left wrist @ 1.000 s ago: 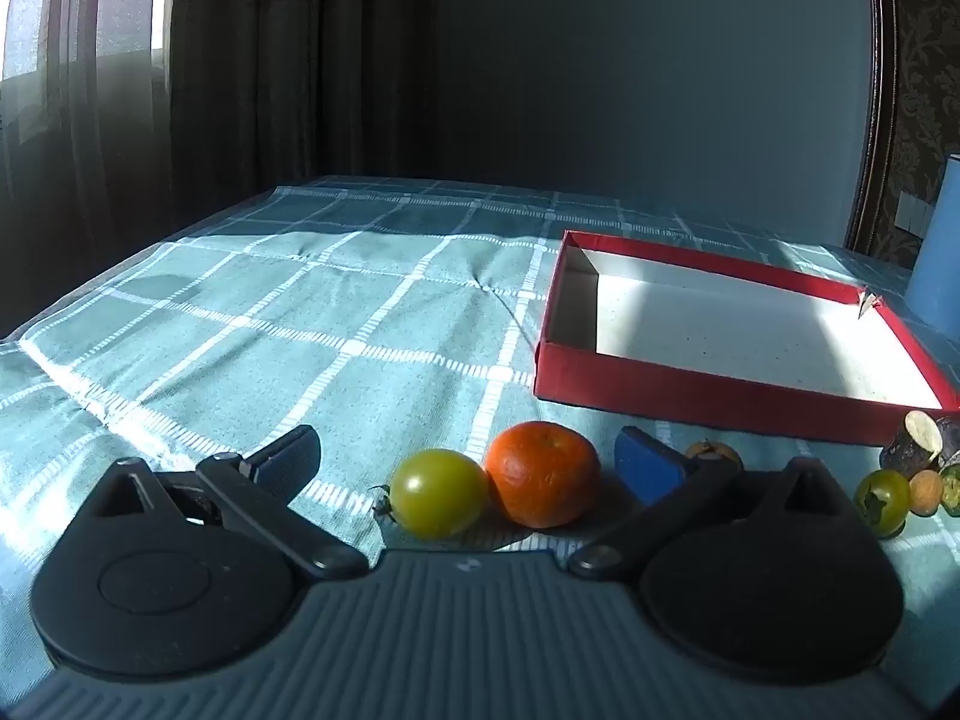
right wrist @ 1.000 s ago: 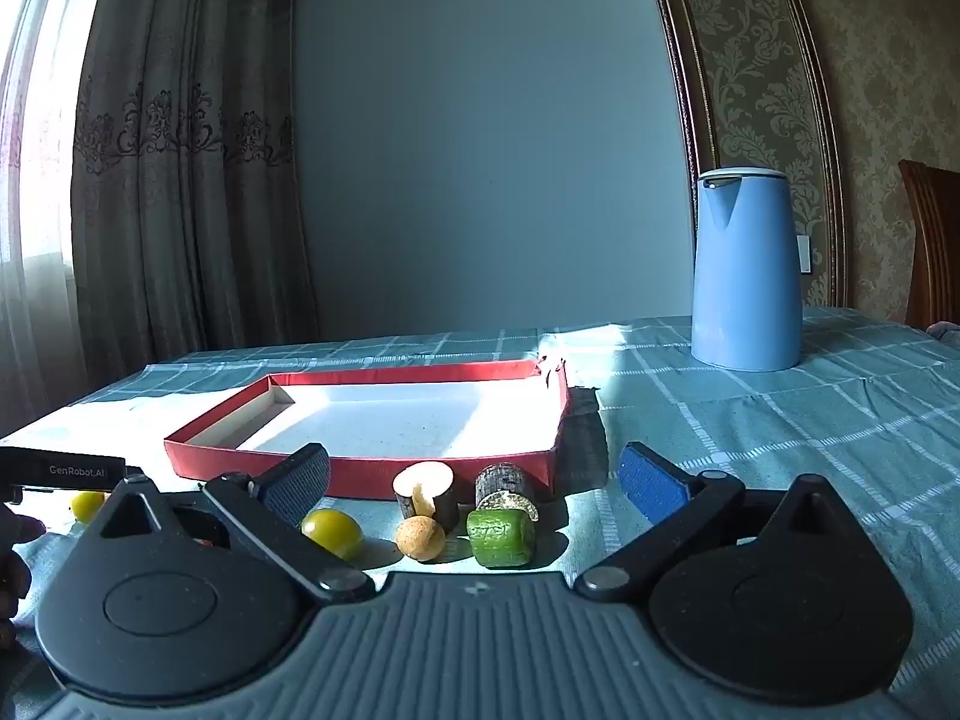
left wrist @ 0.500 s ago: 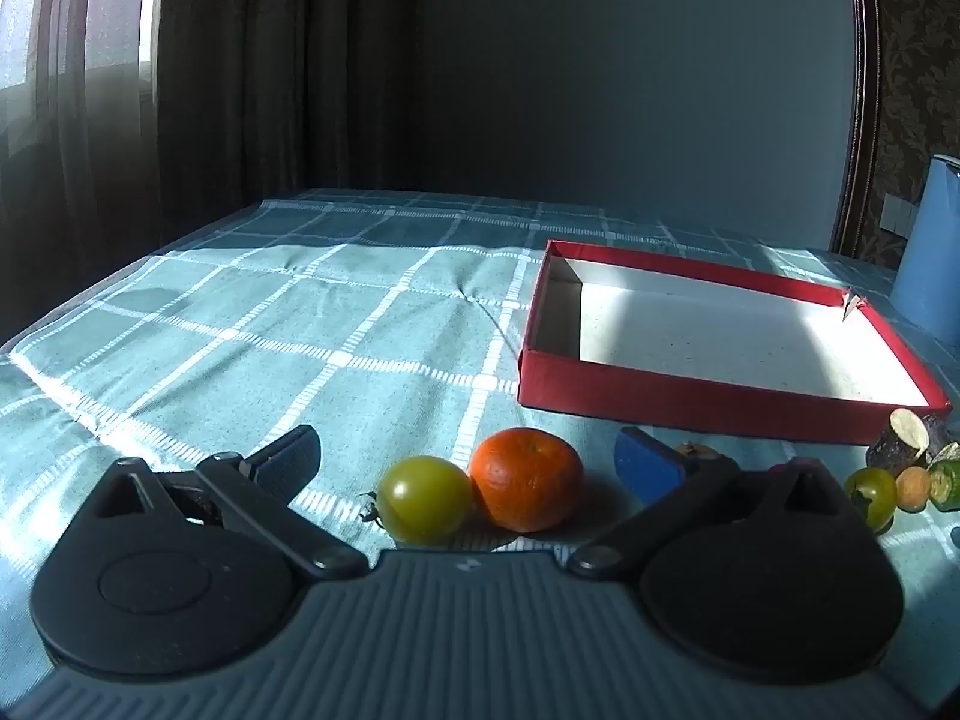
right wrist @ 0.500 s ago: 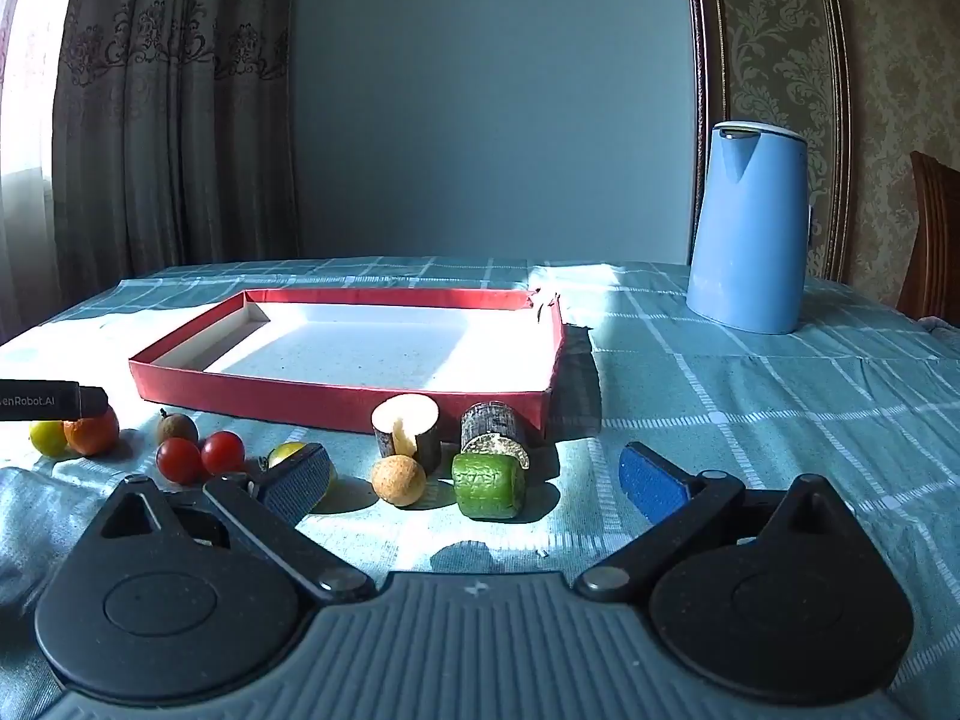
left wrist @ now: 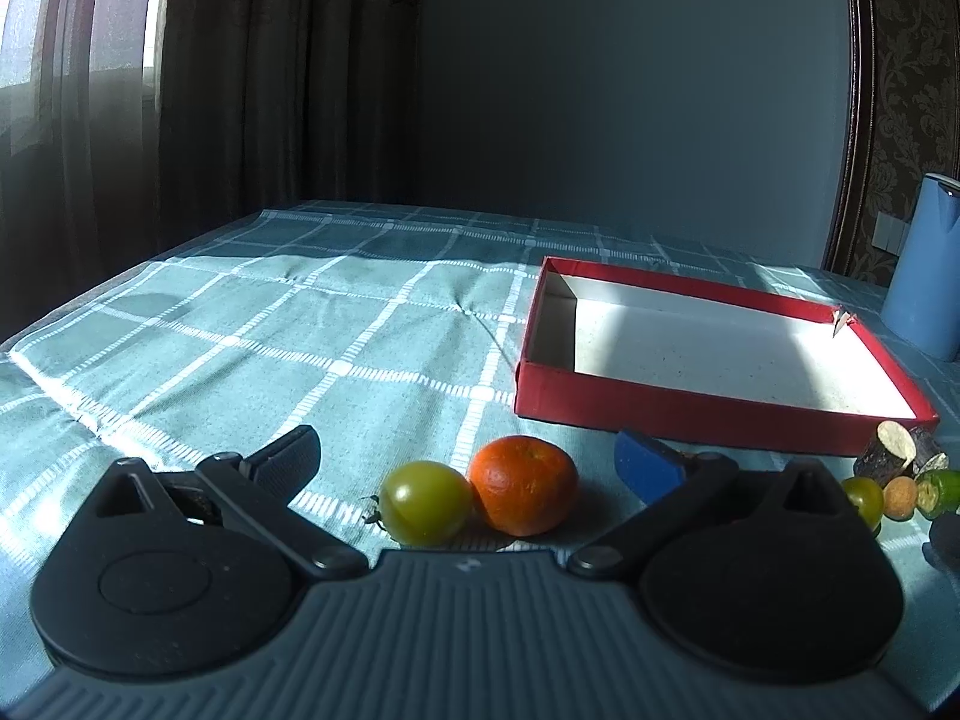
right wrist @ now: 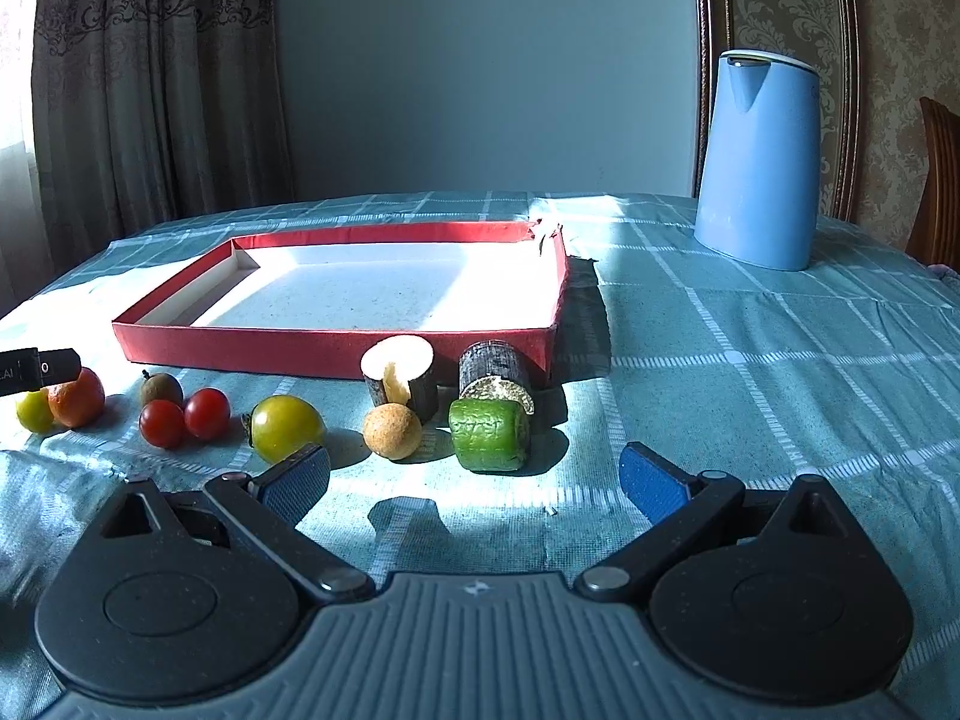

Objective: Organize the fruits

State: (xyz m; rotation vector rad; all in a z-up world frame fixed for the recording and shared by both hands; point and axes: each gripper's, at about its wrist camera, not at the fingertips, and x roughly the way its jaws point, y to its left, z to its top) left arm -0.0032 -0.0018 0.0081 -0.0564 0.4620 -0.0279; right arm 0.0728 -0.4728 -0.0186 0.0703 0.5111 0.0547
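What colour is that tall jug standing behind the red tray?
Light blue. The jug shows best in the right wrist view, beyond the red tray.

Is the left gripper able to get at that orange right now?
Probably yes. The left gripper is open, and the orange lies just ahead between its fingers; only the green tomato touching it crowds one side.
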